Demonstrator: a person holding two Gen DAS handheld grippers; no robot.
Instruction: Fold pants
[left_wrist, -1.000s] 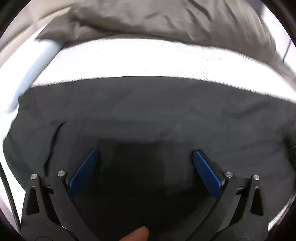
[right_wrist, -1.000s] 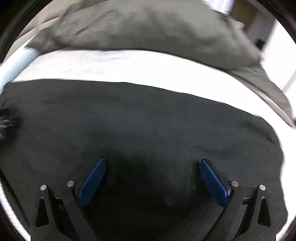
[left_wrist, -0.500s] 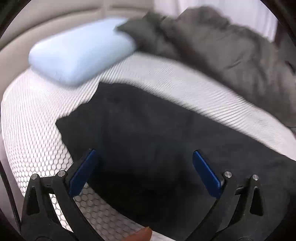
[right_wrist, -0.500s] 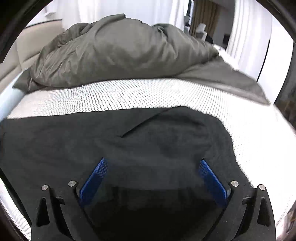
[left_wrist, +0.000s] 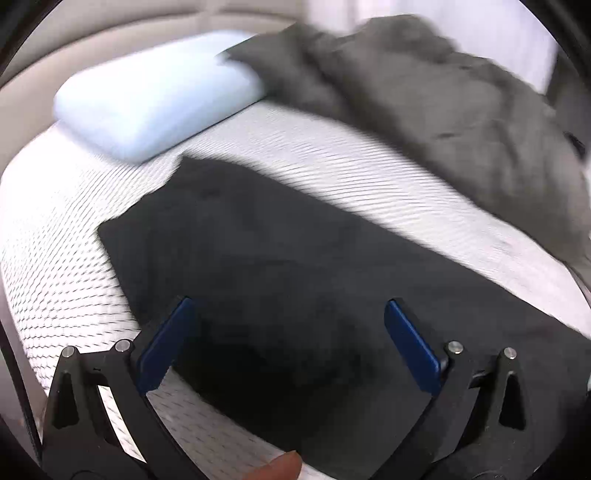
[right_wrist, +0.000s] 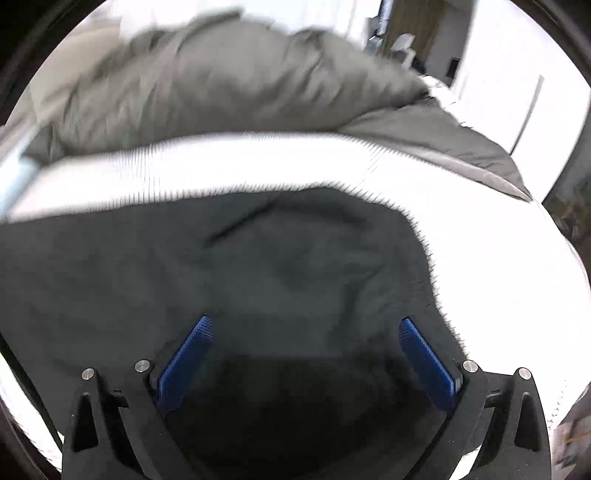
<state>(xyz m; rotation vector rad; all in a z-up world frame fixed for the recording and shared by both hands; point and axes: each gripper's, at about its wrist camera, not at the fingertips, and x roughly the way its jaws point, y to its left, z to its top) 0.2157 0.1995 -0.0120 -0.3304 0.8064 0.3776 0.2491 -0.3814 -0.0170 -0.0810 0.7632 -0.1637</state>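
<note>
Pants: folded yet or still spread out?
Spread flat: the pants lie as one dark sheet across the mattress, neither gripper holding them.

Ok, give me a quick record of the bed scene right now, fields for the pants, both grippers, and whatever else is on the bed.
pants: black pants lying spread flat on the white textured mattress
left gripper: left gripper open over the near left end of the pants, nothing between its fingers
right gripper: right gripper open above the pants, holding nothing
pillow: light blue pillow beyond the pants, at the left
duvet: grey duvet bunched at the far side
image quality: both views motion-blurred
</note>
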